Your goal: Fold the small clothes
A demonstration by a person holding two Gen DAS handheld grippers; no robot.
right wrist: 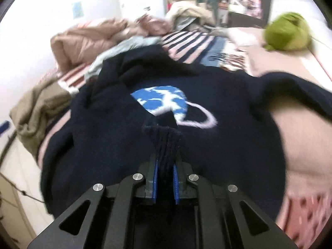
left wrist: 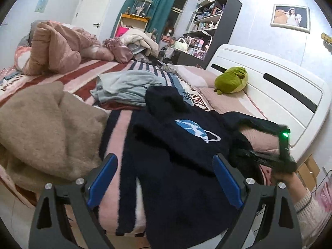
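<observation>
A dark navy sweater point(left wrist: 170, 157) with a blue and white planet design lies on the striped bed, its lower part hanging over the near edge. My left gripper point(left wrist: 164, 178) is open, its blue pads on either side of the sweater's lower body, holding nothing. My right gripper point(right wrist: 165, 166) is shut on a ribbed cuff or hem of the navy sweater point(right wrist: 161, 108), bunched between the blue pads. In the left wrist view the right gripper point(left wrist: 269, 157) sits at the sweater's right side, by a sleeve.
A tan fuzzy garment point(left wrist: 41, 128) lies left of the sweater. A light blue garment point(left wrist: 126, 85) lies behind it. A green plush point(left wrist: 232, 79) rests by the white headboard point(left wrist: 269, 87). A pink duvet point(left wrist: 56, 47) is heaped at the far left.
</observation>
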